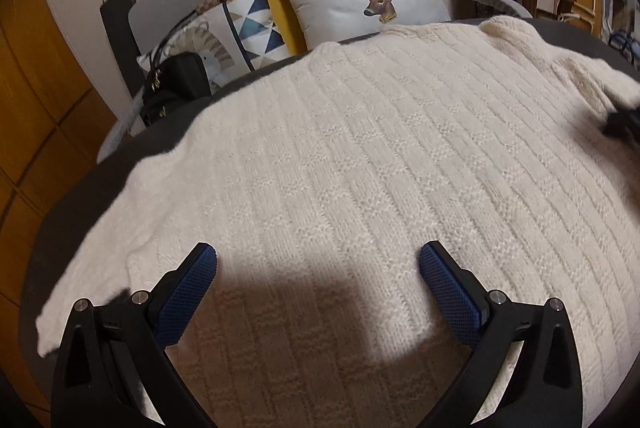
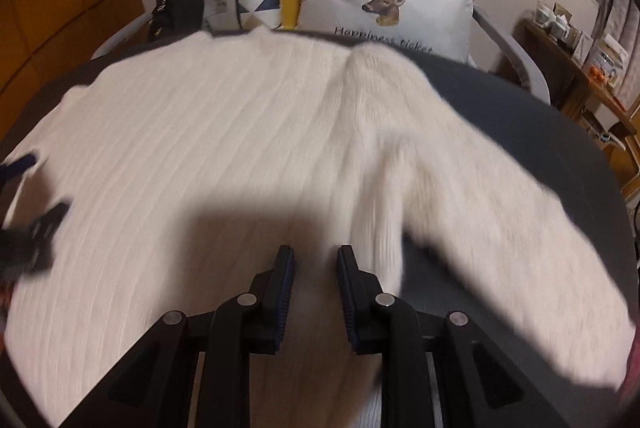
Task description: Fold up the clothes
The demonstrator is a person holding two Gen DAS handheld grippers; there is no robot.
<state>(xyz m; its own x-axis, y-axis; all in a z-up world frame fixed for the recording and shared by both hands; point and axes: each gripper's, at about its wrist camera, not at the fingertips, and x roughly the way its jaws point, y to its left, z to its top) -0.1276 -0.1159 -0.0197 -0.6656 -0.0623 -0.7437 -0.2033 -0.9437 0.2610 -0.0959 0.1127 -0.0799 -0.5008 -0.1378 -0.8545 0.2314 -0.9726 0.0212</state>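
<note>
Grey sofa seat (image 2: 520,115) carries the sweater (image 1: 360,147), spread flat with one sleeve (image 2: 460,187) trailing toward its right edge. My left gripper (image 1: 318,260) gapes wide above the hem; my right gripper (image 2: 314,260) is narrowed, pinching nothing I can see. Fuzzy knit may slip or bunch if I grab one layer only.

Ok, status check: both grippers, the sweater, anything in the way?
Left gripper open, empty, over the sweater. Right gripper part closed, fabric between pads, grip unclear. Sweater spread flat, one sleeve out. No obstruction.
</note>
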